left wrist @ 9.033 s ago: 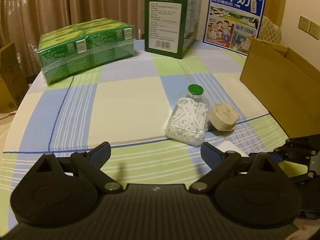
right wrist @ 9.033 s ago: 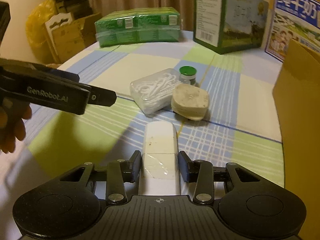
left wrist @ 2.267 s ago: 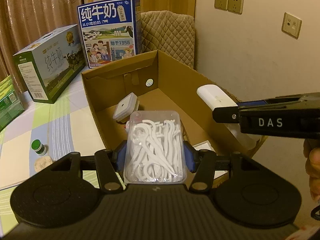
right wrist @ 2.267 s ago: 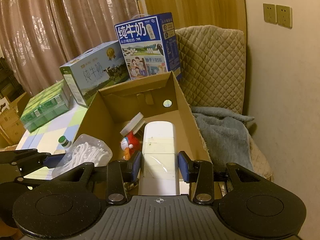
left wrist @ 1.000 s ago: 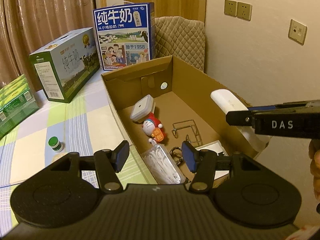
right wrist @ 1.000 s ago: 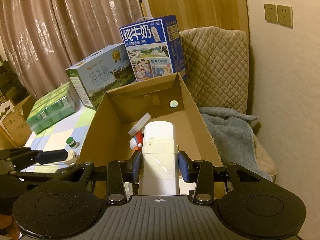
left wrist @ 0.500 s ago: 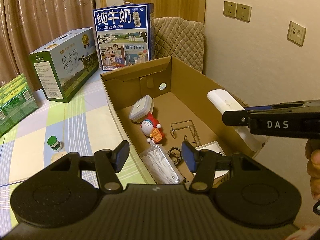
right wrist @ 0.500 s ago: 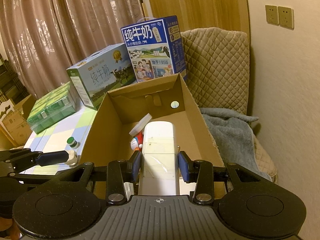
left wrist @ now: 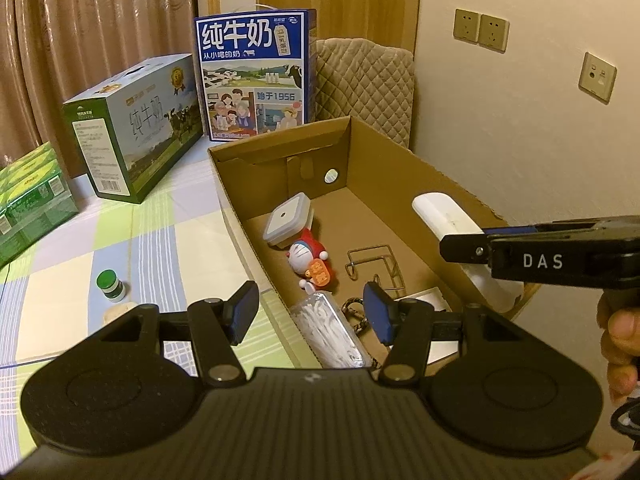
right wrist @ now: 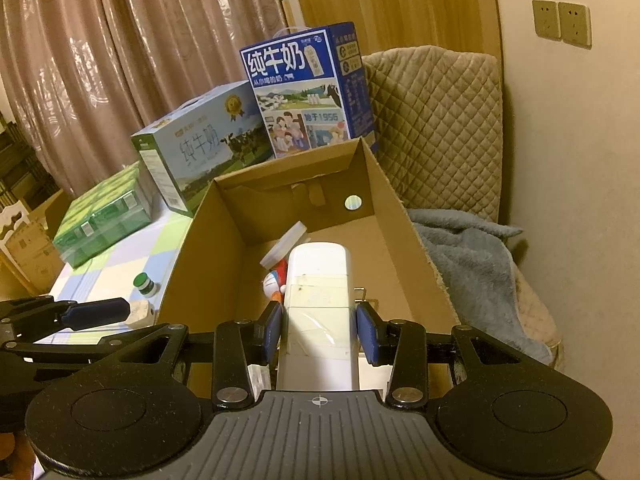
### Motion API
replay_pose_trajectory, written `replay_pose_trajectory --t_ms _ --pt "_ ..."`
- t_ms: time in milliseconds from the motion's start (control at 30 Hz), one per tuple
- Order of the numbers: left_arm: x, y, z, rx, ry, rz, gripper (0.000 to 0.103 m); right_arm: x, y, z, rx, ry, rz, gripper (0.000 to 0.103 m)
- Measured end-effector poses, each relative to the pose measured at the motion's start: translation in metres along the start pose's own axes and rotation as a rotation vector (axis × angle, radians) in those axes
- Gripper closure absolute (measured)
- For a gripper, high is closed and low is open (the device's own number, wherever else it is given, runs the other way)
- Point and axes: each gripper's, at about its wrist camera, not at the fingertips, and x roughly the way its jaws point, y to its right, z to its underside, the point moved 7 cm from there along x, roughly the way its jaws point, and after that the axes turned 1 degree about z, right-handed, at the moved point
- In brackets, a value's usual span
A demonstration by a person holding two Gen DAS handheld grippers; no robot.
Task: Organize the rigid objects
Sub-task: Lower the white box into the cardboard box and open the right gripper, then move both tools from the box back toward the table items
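Note:
My left gripper (left wrist: pixel 308 304) is open with nothing between its fingers, hovering over the near corner of the cardboard box (left wrist: pixel 280 140). Just below it the clear box of floss picks (left wrist: pixel 332 328) lies inside the carton. My right gripper (right wrist: pixel 319 320) is shut on a long white plastic case (right wrist: pixel 320 280), held above the box (right wrist: pixel 280 172) and pointing into it. From the left wrist view that case (left wrist: pixel 436 208) juts out over the box's right wall. A small green-capped bottle (left wrist: pixel 110 285) and a beige round piece (left wrist: pixel 116 314) rest on the checked tablecloth.
Inside the box lie a square lidded container (left wrist: pixel 287 220), a red and blue toy figure (left wrist: pixel 308 260) and a wire rack (left wrist: pixel 372 260). Two milk cartons (left wrist: pixel 256 76) (left wrist: pixel 136 128) and green packs (left wrist: pixel 28 200) stand behind. A quilted chair (right wrist: pixel 432 120) with a blanket (right wrist: pixel 472 264) is at the right.
About two seconds ago my left gripper held the floss box over the carton; now the floss box lies inside and the jaws stand open. Over the last second nothing has visibly moved.

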Motion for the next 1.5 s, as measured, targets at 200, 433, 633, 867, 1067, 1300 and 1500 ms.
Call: replay_pose_trajectory --t_ms 200,433,633,867,1067,1300,1500 --pt "-0.003 -0.002 0.0 -0.01 0.009 0.009 0.05 0.005 -0.003 0.002 -0.005 -0.008 -0.008 0.066" --pt "-0.013 -0.01 0.001 -0.026 0.021 0.002 0.05 -0.011 -0.01 -0.012 -0.003 0.06 -0.038 0.051" --pt "-0.027 -0.021 0.004 -0.04 0.026 -0.017 0.05 -0.038 -0.022 -0.024 -0.006 0.105 -0.042 0.05" --pt "-0.053 -0.038 0.018 -0.056 0.029 -0.055 0.05 -0.073 -0.047 -0.019 0.007 0.141 -0.082 0.048" --pt "-0.078 -0.058 0.038 -0.073 0.018 -0.096 0.05 -0.09 -0.071 -0.003 0.006 0.14 -0.11 0.046" --pt "-0.101 -0.084 0.06 -0.095 0.019 -0.131 0.042 -0.096 -0.095 0.017 0.016 0.115 -0.139 0.044" --pt "-0.112 -0.123 0.085 -0.139 0.012 -0.179 0.027 -0.095 -0.125 0.031 -0.026 0.105 -0.167 0.038"
